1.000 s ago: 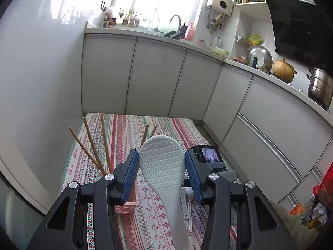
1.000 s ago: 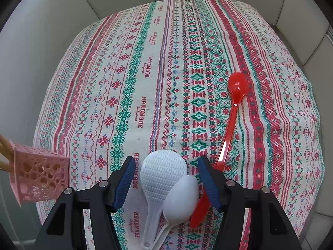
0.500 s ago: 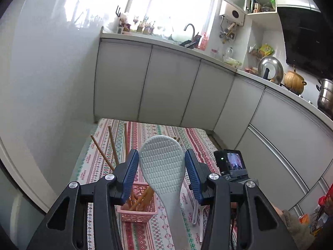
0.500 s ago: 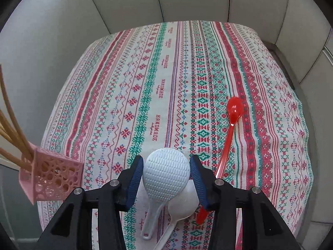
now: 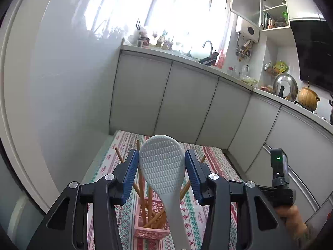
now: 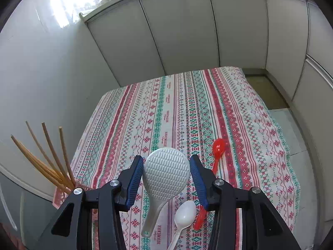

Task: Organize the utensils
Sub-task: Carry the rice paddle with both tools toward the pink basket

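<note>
Left gripper clamped on a white rice paddle, blue pads squeezing both edges of the dimpled head, handle trailing back toward the camera. Straight below and just past those fingertips: pink lattice utensil basket on the striped tablecloth, wooden chopsticks fanning up out of it on both sides of the paddle. Far off to the right of that tool, a hand gripping the other rig's handle.

Right gripper same deal, jaws pinched on a second white rice paddle, head caught between the pads, handle hanging down-left and clear of the cloth by the look of it. Under and slightly right of the jaws, a white plastic spoon lying flat on the cloth. Red plastic spoon just outside the right finger, bowl pointing away, handle running under that finger. Basket corner and chopsticks well off to the left of the tool, near the table edge.
</note>
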A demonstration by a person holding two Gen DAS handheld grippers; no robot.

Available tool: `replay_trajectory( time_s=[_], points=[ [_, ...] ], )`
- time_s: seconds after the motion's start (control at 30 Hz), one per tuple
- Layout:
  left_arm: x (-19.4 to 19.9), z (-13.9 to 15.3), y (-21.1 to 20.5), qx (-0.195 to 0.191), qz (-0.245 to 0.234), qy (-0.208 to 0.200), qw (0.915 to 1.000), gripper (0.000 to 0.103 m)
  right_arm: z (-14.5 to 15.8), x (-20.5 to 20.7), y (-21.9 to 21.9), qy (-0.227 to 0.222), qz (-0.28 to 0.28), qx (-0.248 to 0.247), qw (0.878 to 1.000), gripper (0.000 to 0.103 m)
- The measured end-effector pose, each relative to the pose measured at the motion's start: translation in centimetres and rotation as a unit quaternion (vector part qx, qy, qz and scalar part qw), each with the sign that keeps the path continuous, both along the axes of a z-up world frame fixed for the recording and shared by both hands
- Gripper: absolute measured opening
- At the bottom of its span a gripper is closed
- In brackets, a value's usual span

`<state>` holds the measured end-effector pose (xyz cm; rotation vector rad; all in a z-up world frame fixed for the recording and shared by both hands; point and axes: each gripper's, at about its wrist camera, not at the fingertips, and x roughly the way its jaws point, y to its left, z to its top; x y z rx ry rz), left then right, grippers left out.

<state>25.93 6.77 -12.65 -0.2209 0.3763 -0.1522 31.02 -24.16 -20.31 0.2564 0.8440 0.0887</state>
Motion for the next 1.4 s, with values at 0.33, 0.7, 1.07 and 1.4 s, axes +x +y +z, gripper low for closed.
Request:
replay_trajectory(
  time_s=[0.33,0.7,1.07,1.4],
  points=[
    [1.1,-2.4,-0.3,0.039,0.053,-0.082,0.9945,0.049,2.4,-1.4,-1.8,-0.055,-0.025,0.042,0.997,0.047],
    [1.9,-5.9,-1.5,0.072,0.096,-0.146,0.9819,0.049,3.2,-2.0,-3.6,-0.078,-0.045,0.055,0.994,0.047],
    [3.3,-9.9,-2.7,0.104,0.120,-0.137,0.9778,0.064,3.8,-2.2,-3.8,-0.086,-0.043,0.056,0.994,0.047],
    [0.6,-5.4,1.3,-0.015,0.131,-0.108,0.9852,0.071,4.2,-2.6,-3.3,-0.095,-0.032,0.061,0.993,0.047]
  ],
)
